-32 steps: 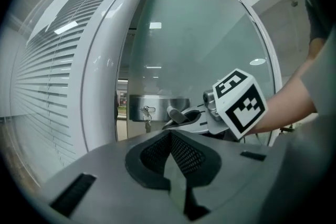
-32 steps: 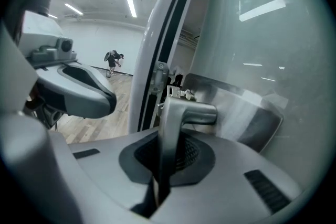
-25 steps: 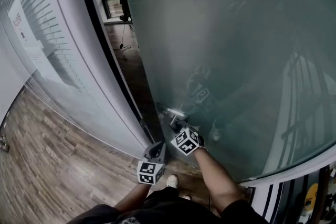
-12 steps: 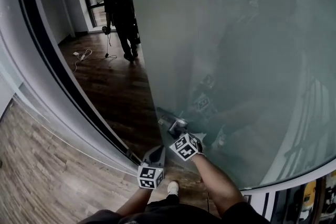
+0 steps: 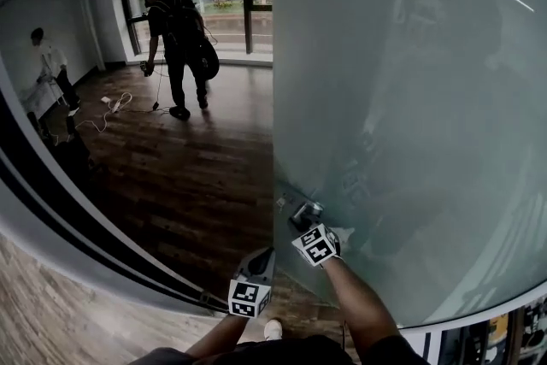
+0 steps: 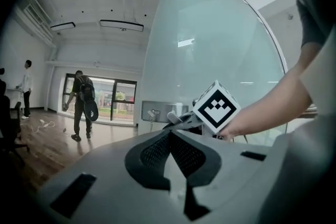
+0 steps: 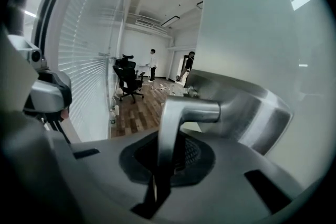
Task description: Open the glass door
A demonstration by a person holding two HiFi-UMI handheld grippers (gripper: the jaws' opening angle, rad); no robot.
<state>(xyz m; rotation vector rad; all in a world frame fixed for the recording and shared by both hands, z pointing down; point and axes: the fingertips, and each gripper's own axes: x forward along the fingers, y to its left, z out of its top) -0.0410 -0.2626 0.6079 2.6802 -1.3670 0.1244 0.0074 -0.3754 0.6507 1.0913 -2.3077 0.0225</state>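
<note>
The frosted glass door [image 5: 410, 98] stands swung open and fills the right of the head view. Its metal lever handle [image 5: 306, 212] is low on the door's near edge. My right gripper [image 5: 309, 226] is shut on that lever. In the right gripper view the handle [image 7: 178, 113] runs down between the black pads, clamped there by my right gripper [image 7: 168, 157]. My left gripper [image 5: 261, 258] hangs just left of the door edge, shut with nothing in it. In the left gripper view, the left gripper [image 6: 170, 136] points toward the handle [image 6: 176, 112] and the door [image 6: 210, 50].
Through the doorway lies a room with a dark wooden floor [image 5: 197, 175]. A person with a backpack [image 5: 175, 21] stands near the far window and another person [image 5: 51, 64] at the far left. Cables [image 5: 107, 111] lie on the floor. The dark door frame [image 5: 77, 218] curves along the left.
The door has swung wider to the right, showing much more of the room beyond. My right gripper stayed on the handle and moved with it. The left gripper followed alongside.
</note>
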